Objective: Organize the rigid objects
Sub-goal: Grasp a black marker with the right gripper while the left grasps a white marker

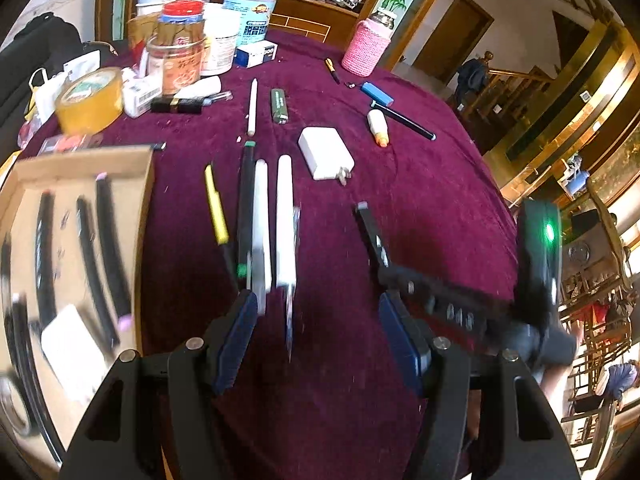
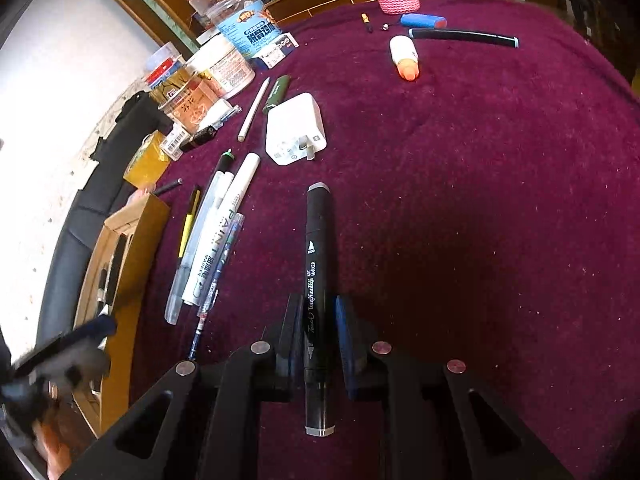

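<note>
Black marker (image 2: 317, 276) between my right fingers read "Touch", "ART MARKER", "BROAD". White pen (image 2: 222, 232) beside it read "PAINT", "MARKER", "SS58". Blue-labelled jar (image 2: 249, 28) carried Chinese characters I couldn't make out. Other labels were too small.

Box (image 1: 80, 168) contents motion-blurred, edge-cropped

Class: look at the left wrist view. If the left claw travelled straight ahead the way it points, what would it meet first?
Probably the clear pen between the open left claw fingers, just beside the white paint marker. Depth is unclear, so it might pass above them.
</note>
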A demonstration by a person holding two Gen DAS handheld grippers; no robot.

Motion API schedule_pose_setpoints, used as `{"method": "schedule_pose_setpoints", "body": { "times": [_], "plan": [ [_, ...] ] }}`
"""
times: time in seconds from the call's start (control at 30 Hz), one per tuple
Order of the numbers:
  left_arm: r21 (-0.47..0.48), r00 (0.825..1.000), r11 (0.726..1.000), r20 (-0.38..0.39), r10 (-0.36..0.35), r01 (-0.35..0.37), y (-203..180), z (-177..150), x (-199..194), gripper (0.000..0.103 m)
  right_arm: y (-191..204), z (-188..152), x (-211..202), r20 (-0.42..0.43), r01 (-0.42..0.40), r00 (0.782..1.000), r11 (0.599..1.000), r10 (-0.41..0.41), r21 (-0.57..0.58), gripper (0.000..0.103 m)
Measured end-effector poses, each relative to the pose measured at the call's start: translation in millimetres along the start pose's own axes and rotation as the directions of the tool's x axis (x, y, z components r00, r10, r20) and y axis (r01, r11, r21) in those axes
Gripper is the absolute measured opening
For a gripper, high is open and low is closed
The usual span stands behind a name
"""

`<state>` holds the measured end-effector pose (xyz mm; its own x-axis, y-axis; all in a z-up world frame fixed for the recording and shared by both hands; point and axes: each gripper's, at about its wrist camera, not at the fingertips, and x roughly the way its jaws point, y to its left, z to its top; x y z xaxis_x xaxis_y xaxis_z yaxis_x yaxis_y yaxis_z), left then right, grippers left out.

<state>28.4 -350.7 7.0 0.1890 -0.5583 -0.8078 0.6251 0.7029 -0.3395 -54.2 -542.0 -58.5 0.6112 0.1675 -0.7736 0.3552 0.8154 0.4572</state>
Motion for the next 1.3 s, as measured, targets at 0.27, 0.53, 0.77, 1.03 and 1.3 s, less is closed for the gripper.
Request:
{"method": "schedule_pose_setpoints", "body": {
  "times": [0.27,0.53,0.77,1.03,1.3],
  "plan": [
    [-0.037,0.994,0.999,-0.107,0.004,-0.008,5,46,53,0.046,-10,-2,-3,-0.006,-0.047,0.999,0.997,0.048,0.065,0.017],
    [0.012,0.984,0.996,-0.152,0.092,-0.091,3,57,81,0.036,-11,-3,-3,-0.011,-0.053,0.998,0.995,0.054,0.082,0.018],
    [-0.012,0.970,0.989,-0.196,0.144,-0.149,15,57,96,0.017,-12,-2,-2,-0.012,-0.059,0.998,0.994,0.060,0.090,0.018],
    [0.001,0.967,0.987,-0.201,0.160,-0.163,15,56,97,0.016,-13,-2,-2,-0.011,-0.061,0.998,0.994,0.063,0.094,0.018],
    [-0.046,0.975,0.993,-0.201,0.098,-0.109,20,44,80,0.014,-12,-2,-2,-0.009,-0.059,0.998,0.995,0.060,0.085,0.018]
  ]
}}
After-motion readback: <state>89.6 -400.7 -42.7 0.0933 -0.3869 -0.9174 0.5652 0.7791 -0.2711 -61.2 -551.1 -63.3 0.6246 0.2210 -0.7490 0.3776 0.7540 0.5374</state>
